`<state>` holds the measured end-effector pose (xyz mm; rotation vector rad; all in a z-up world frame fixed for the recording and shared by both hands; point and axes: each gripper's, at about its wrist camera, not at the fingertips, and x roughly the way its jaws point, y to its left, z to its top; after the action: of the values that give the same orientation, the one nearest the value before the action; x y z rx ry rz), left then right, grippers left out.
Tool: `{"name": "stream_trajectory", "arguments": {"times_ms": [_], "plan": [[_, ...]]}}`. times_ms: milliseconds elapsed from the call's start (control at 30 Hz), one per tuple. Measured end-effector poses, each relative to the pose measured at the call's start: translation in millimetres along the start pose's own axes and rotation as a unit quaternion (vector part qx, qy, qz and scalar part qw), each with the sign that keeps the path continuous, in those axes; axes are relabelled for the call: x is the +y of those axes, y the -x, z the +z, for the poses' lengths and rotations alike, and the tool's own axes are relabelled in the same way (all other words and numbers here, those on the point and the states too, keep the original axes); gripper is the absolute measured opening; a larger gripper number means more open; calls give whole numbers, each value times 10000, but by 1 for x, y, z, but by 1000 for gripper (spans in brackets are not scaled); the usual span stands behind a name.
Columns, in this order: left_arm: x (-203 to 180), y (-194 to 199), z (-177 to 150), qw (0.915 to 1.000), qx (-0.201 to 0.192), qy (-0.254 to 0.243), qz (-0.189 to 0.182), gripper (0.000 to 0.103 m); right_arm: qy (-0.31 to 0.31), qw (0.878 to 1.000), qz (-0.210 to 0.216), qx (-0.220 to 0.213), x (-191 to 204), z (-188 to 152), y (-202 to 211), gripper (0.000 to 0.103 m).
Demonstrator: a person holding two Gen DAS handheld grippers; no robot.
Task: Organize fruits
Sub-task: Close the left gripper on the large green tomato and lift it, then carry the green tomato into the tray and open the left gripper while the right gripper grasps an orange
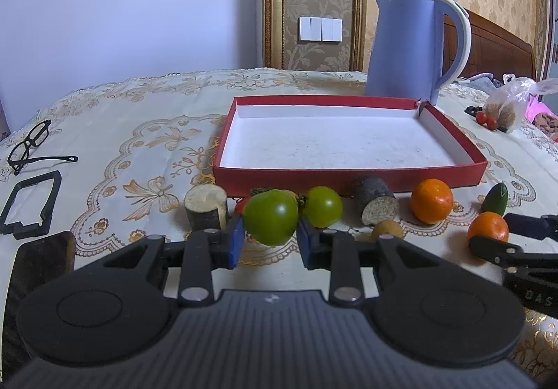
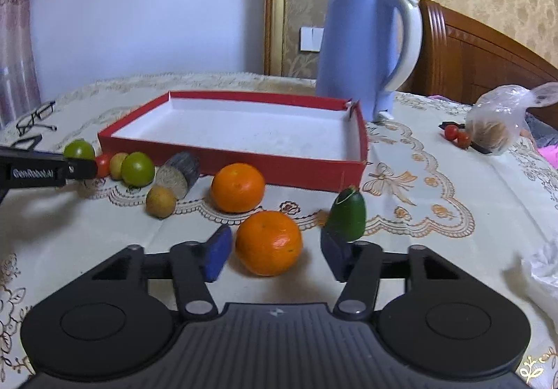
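In the left wrist view my left gripper (image 1: 270, 239) is shut on a green tomato (image 1: 270, 220), its blue pads pressing both sides, just in front of the red box (image 1: 348, 177). A second green tomato (image 1: 322, 206) lies right behind it. In the right wrist view an orange (image 2: 268, 242) sits on the cloth between the pads of my right gripper (image 2: 275, 254). A narrow gap shows on each side, so the jaws stand open around it. Another orange (image 2: 238, 187) and a green pointed fruit (image 2: 347, 214) lie close by. The box (image 2: 230, 164) has nothing in it.
Two short log-like cylinders (image 1: 205, 207) (image 1: 375, 199) and a small brown fruit (image 1: 387, 228) lie among the fruits. A blue kettle (image 1: 408, 44) stands behind the box. Glasses (image 1: 29, 145) and a black frame (image 1: 29, 204) lie left. A plastic bag (image 2: 495, 120) and cherry tomatoes (image 2: 457, 136) are at the right.
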<state>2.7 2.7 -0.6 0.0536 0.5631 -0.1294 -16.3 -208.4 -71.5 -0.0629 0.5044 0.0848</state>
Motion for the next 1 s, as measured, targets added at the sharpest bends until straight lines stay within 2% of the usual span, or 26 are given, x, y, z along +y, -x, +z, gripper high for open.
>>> {"name": "stream_trajectory", "arguments": {"times_ms": [167, 667, 1000], "plan": [[1, 2, 0, 10000, -31, 0, -19, 29, 24, 10000, 44, 65, 2, 0, -5, 43], [2, 4, 17, 9997, -117, -57, -188, 29, -62, 9999, 94, -65, -2, 0, 5, 42], [-1, -36, 51, 9993, 159, -97, -331, 29, -104, 9994, 220, -226, -6, 2, 14, 42]]}}
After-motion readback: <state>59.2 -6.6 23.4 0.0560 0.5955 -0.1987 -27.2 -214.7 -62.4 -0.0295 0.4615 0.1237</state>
